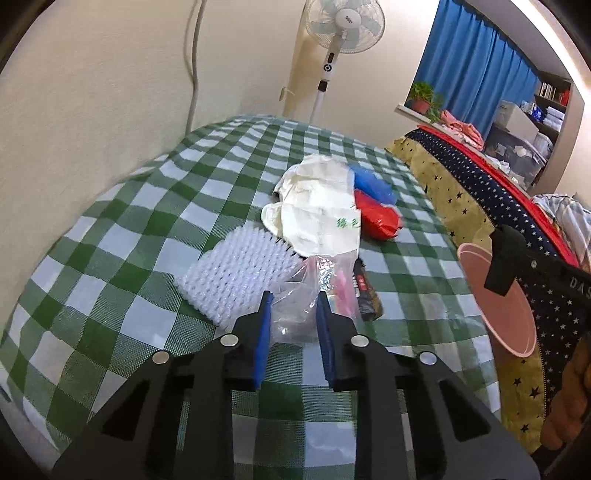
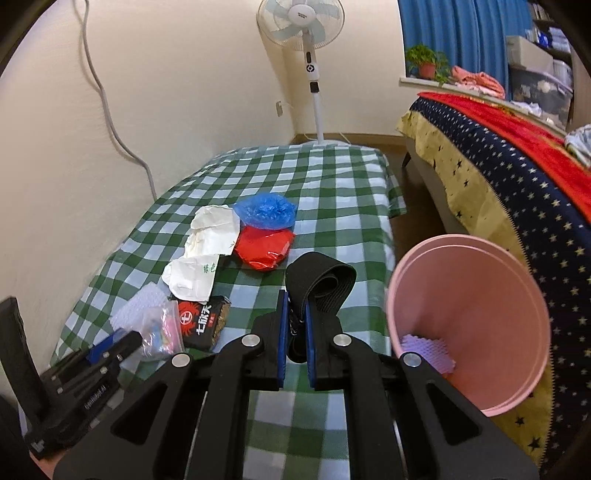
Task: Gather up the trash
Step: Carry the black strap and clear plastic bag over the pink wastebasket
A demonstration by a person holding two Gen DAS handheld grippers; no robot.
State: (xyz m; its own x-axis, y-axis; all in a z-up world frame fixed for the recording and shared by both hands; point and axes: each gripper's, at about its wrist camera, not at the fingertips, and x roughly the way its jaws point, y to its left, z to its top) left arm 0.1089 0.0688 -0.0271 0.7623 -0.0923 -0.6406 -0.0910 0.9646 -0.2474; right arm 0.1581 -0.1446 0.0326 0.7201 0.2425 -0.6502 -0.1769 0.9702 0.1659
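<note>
My left gripper (image 1: 294, 297) is open, its blue pads on either side of a clear plastic bag (image 1: 295, 295) with pink bits inside, lying on the checked cloth. A white foam net (image 1: 236, 273), a white paper bag (image 1: 321, 210), a red bag (image 1: 378, 218), a blue bag (image 1: 371, 181) and a black snack packet (image 1: 365, 291) lie around it. My right gripper (image 2: 295, 314) is shut on a black elastic strap (image 2: 321, 284), next to a pink bin (image 2: 469, 325) that holds a purple foam net (image 2: 428, 350). The left gripper (image 2: 110, 341) shows in the right wrist view by the clear bag (image 2: 162, 332).
The table (image 2: 332, 177) wears a green and white checked cloth and stands against a cream wall. A standing fan (image 2: 303, 22) is behind it. A bed with a starred cover (image 2: 517, 177) runs along the right, just behind the bin.
</note>
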